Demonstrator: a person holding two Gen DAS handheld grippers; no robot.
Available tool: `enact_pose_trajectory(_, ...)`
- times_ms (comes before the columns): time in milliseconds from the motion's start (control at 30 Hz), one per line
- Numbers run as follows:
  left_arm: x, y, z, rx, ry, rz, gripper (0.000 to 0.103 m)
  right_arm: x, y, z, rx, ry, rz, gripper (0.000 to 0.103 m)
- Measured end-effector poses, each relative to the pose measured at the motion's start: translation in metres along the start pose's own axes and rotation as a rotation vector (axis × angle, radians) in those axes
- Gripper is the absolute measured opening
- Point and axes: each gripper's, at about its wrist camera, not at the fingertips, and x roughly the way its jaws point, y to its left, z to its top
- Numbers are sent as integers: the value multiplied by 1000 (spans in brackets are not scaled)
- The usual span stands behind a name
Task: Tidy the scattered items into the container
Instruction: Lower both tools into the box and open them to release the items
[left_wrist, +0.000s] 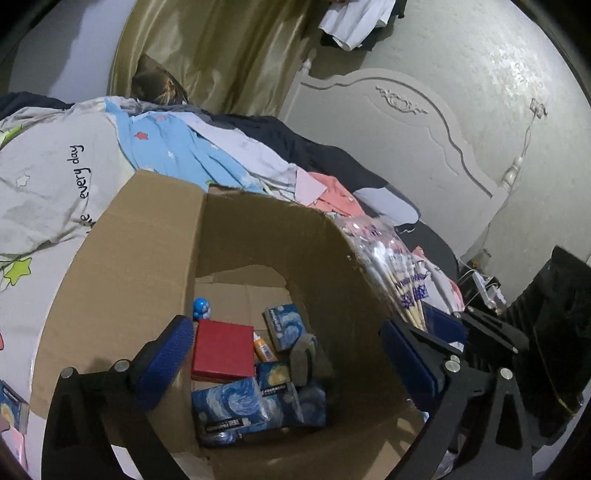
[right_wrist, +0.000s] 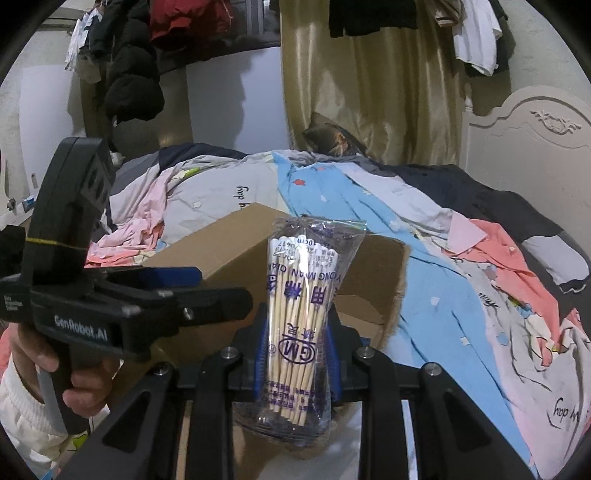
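**Swab packet held upright at box rim; left gripper open over box**

The packet of cotton swabs (right_wrist: 300, 325) is clamped between the blue pads of the right gripper (right_wrist: 298, 354), whose jaws are drawn in narrowly on its lower half. Its long axis is seen near upright in the right wrist view, white tips pointing up and away from the camera, the bare stick ends toward the gripper body. The print on the wrapper reads upside down. The bottom of the packet is crumpled below the pads. In the left wrist view only part of the same packet (left_wrist: 397, 273) is seen, just outside the right wall of the cardboard box (left_wrist: 155, 266), its lower end cut off behind a gripper finger.

The left gripper (left_wrist: 280, 354) is held over the open box with its jaws spread wide; nothing is between them. In the right wrist view it (right_wrist: 207, 291) is seen side-on, gripped by a hand (right_wrist: 74, 384) with a white sleeve.

Inside the box are counted: one red box (left_wrist: 223, 350), one small blue figurine (left_wrist: 201, 308), one orange tube (left_wrist: 264, 349) partly hidden, and starry-print blue boxes (left_wrist: 229, 410), at least four, stacked so that an exact count cannot be made. A dark grey object (left_wrist: 303, 358) beside them cannot be identified.

The box stands on a bed covered in rumpled bedding (right_wrist: 369, 229). One more starry-print box (left_wrist: 11, 406) is cut off at the left edge.
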Motion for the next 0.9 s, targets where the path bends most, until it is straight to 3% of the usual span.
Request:
enact_pose_trajectory(233,-4,4,0,-30,-36,-11,103,22,-5,14,5,51,-8,25)
enact_pose_trajectory(333,-4,4,-3,1,-36,-6,103,31,-16,17,46,64,-29,26)
enact_pose_trajectory(567,-10,1,-14,41,-53,-6,103,32,-24,15,67,59,-65,56)
enact_pose_trajectory(733,-19,0,-20,45,-44,-2,103,18,-24,11,100,17,-12,69)
enact_pose_trajectory(900,-38,0,-34,46,-62,11,103,-3,-7,7,60,-15,-2,70)
